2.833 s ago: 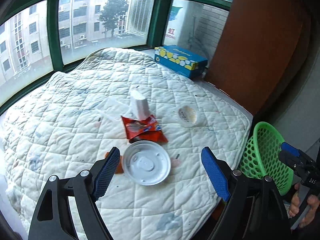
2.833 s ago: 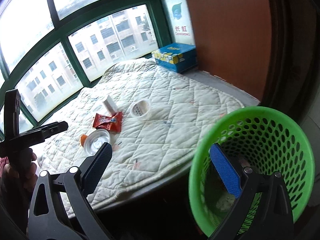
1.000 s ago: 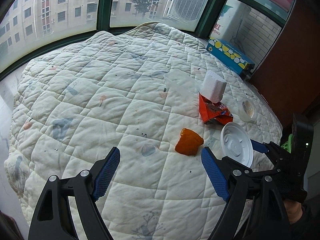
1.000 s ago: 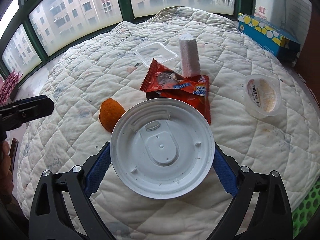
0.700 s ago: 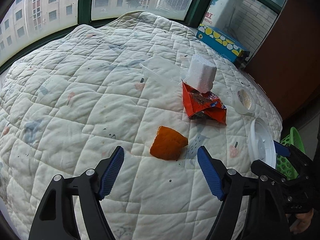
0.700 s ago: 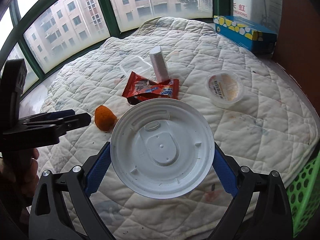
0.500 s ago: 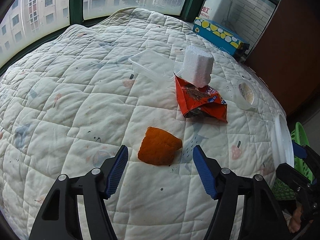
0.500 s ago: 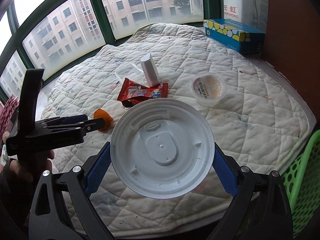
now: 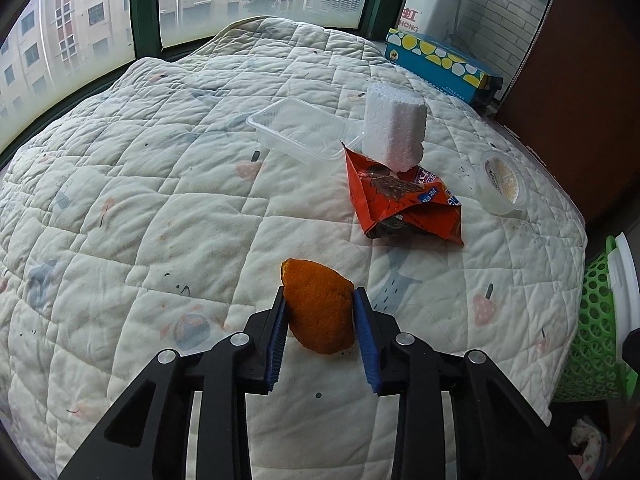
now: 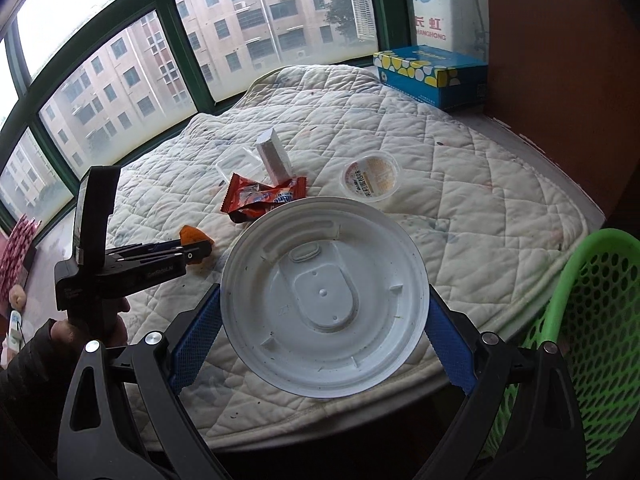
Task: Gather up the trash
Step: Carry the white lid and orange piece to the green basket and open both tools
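Note:
An orange peel (image 9: 320,316) lies on the white quilt (image 9: 160,200), and my left gripper (image 9: 319,295) is shut on it, both blue pads pressing its sides. From the right wrist view the left gripper (image 10: 196,246) is low at the left with the peel (image 10: 191,234) at its tip. My right gripper (image 10: 324,299) is shut on a round white plastic lid (image 10: 320,264), held above the quilt's near edge. The green basket (image 10: 592,300) stands just right of it, beside the bed. A red snack wrapper (image 9: 400,204), a white foam block (image 9: 394,128), a clear tray (image 9: 304,132) and a small round tub (image 9: 504,182) rest on the quilt.
A blue tissue box (image 9: 440,66) sits at the far right corner by the window. A brown wooden panel (image 10: 560,80) borders the right side. Green window frames (image 10: 188,52) run behind the quilt. A gloved hand (image 10: 60,336) holds the left gripper's handle.
The left gripper dropped toward the orange peel and closed on it. The right gripper pulled back and up from the quilt with the lid, bringing the green basket into its view.

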